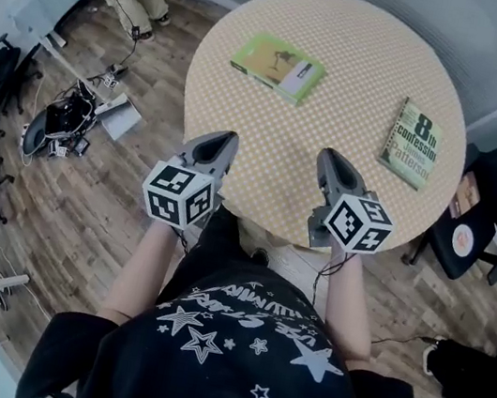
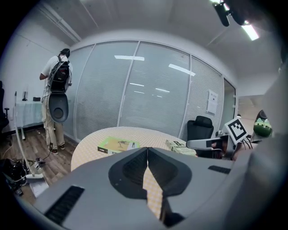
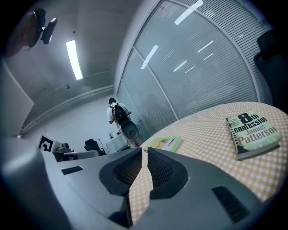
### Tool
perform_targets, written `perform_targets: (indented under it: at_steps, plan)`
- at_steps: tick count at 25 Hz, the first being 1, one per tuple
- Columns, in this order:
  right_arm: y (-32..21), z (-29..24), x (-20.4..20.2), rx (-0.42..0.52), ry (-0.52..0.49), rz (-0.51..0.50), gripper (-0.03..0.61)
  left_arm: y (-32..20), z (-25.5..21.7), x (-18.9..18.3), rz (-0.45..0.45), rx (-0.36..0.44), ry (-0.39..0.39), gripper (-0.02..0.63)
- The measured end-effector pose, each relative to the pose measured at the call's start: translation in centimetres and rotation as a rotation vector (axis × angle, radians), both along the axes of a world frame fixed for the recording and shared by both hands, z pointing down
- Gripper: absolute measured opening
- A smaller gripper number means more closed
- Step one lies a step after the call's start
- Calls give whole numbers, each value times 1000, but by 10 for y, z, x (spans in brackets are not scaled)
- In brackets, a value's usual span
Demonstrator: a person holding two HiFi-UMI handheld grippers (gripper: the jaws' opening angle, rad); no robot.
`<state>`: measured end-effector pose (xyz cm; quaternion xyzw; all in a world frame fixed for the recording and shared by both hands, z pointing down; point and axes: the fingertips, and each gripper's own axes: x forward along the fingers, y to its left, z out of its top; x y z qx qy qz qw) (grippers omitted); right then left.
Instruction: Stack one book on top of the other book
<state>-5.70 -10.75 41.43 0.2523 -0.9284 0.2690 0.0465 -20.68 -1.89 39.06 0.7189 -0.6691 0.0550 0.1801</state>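
Observation:
Two books lie apart on the round checked table [image 1: 343,96]. A light green book [image 1: 277,67] [image 2: 118,145] [image 3: 165,143] lies flat at the far left. A darker green paperback [image 1: 414,144] [image 3: 252,133] [image 2: 180,147] rests near the right edge. My left gripper [image 1: 225,138] [image 2: 147,149] is over the near left rim, shut and empty. Over the near edge toward the right, my right gripper [image 1: 330,155] [image 3: 145,150] is shut with only a thin slit, nothing held. Both point toward the books, well short of them.
A black office chair [image 1: 484,211] stands right of the table, close to the paperback. Cables and gear [image 1: 67,118] lie on the wooden floor at left. A person with a backpack [image 2: 56,85] stands by the glass wall beyond the table.

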Motion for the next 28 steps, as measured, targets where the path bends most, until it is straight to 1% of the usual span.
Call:
perform_targets:
  at_steps: [3,8,12,17,19,22,25,28]
  plan:
    - [-12,4,-6,-11,7,21,48,-18,3,-12,23,0,-7,11]
    - [-43,7,-27,-18,18,65,48,-47,18,-39,43,-39,21,11]
    - [-73,8,-52,-18,38,86,48,-72,24,-71,46,-62,-26,11]
    - [-100,18,-84,-59,62,112,48,-99,35,-116,42,-88,-43,12]
    - [-105,24,-94,-80,74,117,48,-108,42,-129,49,-111,-37,12]
    - [-111,34,-106,-115,94,132,49,-119,54,-144,82,-145,-15,12]
    - [-119,44,-115,-149,113,154,49,-132,63,-157,107,-163,3,12]
    - [-127,55,-121,-178,136,177,49,-147,75,-175,110,-175,12,14]
